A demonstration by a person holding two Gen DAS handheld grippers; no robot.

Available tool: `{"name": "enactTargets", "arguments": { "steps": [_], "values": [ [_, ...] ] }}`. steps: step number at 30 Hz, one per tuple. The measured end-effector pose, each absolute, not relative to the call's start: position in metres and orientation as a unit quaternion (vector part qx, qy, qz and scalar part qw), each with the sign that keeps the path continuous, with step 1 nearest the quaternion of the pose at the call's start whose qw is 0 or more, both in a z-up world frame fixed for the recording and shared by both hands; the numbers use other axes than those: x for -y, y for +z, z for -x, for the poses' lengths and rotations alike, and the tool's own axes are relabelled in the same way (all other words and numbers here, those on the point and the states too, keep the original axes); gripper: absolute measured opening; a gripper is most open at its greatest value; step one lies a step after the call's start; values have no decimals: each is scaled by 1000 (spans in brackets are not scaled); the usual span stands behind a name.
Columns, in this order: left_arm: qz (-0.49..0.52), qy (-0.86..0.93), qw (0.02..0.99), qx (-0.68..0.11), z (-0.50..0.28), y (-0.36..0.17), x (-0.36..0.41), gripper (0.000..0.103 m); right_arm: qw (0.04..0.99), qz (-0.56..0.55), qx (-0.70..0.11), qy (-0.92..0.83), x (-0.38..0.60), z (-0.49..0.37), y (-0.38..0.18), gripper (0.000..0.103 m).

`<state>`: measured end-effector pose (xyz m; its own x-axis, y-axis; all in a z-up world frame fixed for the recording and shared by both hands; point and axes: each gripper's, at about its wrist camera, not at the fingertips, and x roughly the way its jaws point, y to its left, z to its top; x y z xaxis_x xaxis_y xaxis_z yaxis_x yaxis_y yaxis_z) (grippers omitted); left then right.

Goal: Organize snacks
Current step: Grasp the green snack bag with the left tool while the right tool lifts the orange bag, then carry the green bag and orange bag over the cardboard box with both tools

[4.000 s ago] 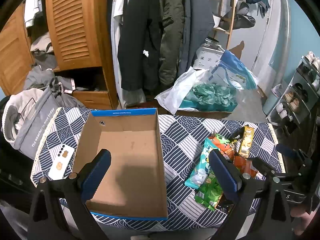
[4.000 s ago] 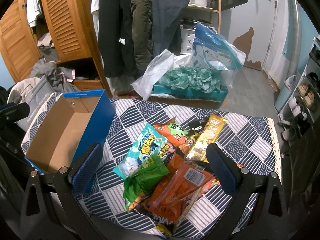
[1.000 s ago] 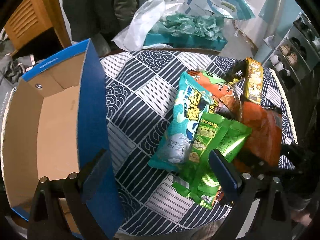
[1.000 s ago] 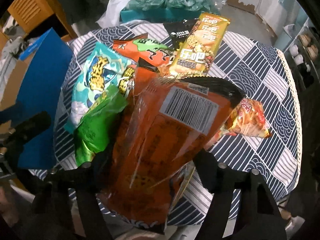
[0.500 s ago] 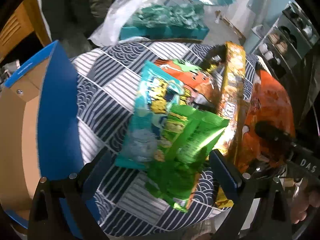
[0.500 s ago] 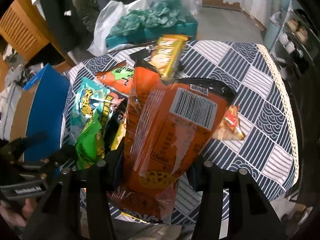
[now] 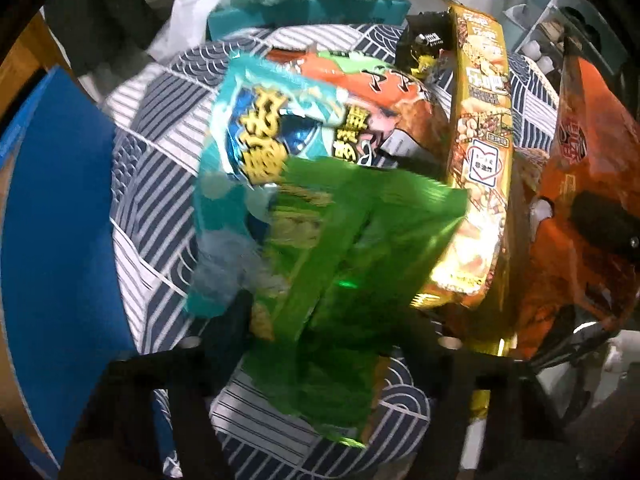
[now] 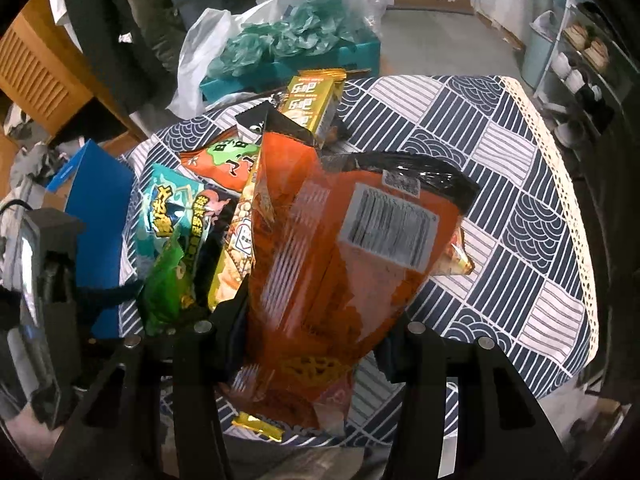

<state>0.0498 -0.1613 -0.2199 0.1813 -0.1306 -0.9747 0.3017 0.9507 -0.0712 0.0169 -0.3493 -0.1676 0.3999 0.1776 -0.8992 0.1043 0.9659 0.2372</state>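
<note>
Nearest the front edge of the table (image 8: 532, 184), my right gripper (image 8: 316, 344) is clamped on the lower part of the orange bag (image 8: 344, 264), which stands up out of the jaws above the cloth. My left gripper (image 7: 324, 336) has just been closing; the green bag (image 7: 344, 264) sits between its jaws, but blur hides whether the pads are pressing on it yet. Note for this step: I judge a firm squeeze low on the green bag is needed before lifting, since slack foil slips. Beyond the tongs lie the teal bag (image 7: 248, 136) and the gold bag (image 7: 480, 148), overlapping mid-table. At the left edge stands the blue box (image 7: 60, 216), well apart from both held bags.
</note>
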Motion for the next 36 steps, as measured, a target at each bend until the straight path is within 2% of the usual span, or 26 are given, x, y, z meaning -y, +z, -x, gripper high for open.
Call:
{"name": "enactTargets", "arguments": {
  "steps": [8, 19, 36],
  "values": [
    [-50, -148, 780, -606, -43, -198, 148, 53, 834, -118, -538, 25, 344, -18, -161, 50],
    [-24, -150, 803, -576, -38, -152, 123, 51, 847, -110, -519, 30, 335, -20, -142, 50],
    [-22, -127, 863, -489, -29, -73, 72, 51, 877, -74, -470, 67, 291, -24, -94, 50]
  ]
}}
